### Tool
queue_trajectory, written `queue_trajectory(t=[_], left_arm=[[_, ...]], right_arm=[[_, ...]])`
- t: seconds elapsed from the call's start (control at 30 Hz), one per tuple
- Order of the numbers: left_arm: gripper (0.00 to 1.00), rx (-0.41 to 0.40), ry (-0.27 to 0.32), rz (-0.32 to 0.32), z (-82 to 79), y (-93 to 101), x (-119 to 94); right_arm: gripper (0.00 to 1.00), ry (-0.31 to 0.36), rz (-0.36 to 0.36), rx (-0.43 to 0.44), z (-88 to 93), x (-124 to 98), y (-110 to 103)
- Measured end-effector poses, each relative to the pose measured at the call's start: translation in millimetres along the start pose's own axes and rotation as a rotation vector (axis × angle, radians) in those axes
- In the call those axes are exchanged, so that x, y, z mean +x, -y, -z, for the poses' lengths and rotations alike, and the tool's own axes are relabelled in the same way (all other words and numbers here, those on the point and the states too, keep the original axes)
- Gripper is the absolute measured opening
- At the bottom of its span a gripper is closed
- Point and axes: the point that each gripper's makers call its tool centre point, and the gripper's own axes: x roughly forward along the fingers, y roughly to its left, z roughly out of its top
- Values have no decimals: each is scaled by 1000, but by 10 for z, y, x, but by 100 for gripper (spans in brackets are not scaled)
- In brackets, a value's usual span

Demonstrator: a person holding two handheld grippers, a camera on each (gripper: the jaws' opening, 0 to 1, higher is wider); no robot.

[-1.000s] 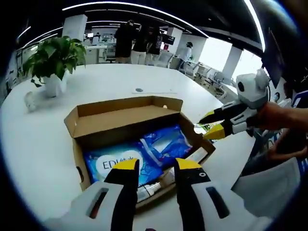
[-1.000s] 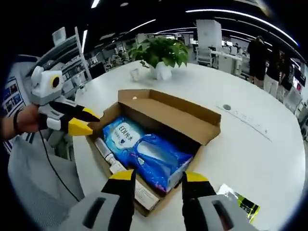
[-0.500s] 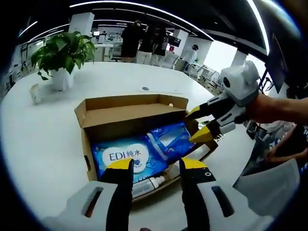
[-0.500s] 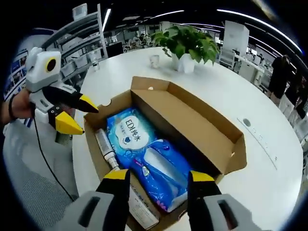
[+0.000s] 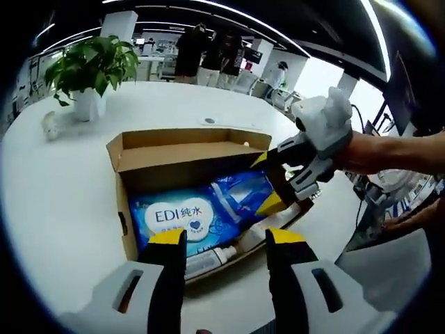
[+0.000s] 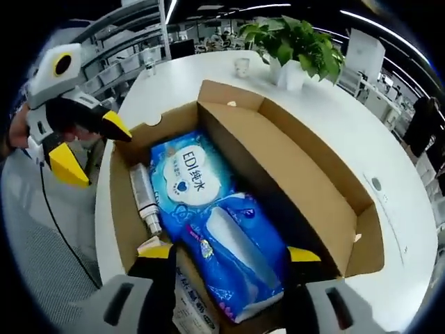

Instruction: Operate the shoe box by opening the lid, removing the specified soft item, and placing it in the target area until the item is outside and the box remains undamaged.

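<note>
— Where is the box sitting right now?

— The cardboard shoe box (image 5: 182,182) is lying open on the white tabletop (image 5: 55,188), its lid (image 5: 188,142) folded back on the far side from the left gripper (image 5: 226,240). In the left gripper view that gripper's fingers (image 5: 169,243) are standing apart, just short of the near wall of the box.

— And the soft thing inside?

— It is still lying in the box. A blue tissue pack (image 6: 191,177) with white lettering is resting beside a shinier blue plastic pack (image 6: 236,250), and a small white bottle (image 6: 144,202) is lying along one side wall next to them. In the right gripper view the right gripper (image 6: 229,256) is hanging over the box, its fingers (image 6: 158,254) spread wide on either side of the shiny blue pack, and I cannot tell whether they are touching it.

— Is the right one showing from the other side too?

— Yes, in the left gripper view it is reaching in from beyond the left fingers, one yellow tip down against the shiny pack. A hand (image 5: 379,149) is gripping it.

— Anything else around?

— A potted plant (image 5: 90,66) is standing on the tabletop well beyond the box, and a few people (image 5: 201,56) are standing far back in the room.
</note>
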Motion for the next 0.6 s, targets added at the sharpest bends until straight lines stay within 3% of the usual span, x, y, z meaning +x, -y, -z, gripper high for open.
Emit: queue_trajectory(t=[0.6], left_arm=[[45, 6, -12, 2, 21, 3, 3]], right_arm=[[64, -173, -24, -176, 162, 315, 69]])
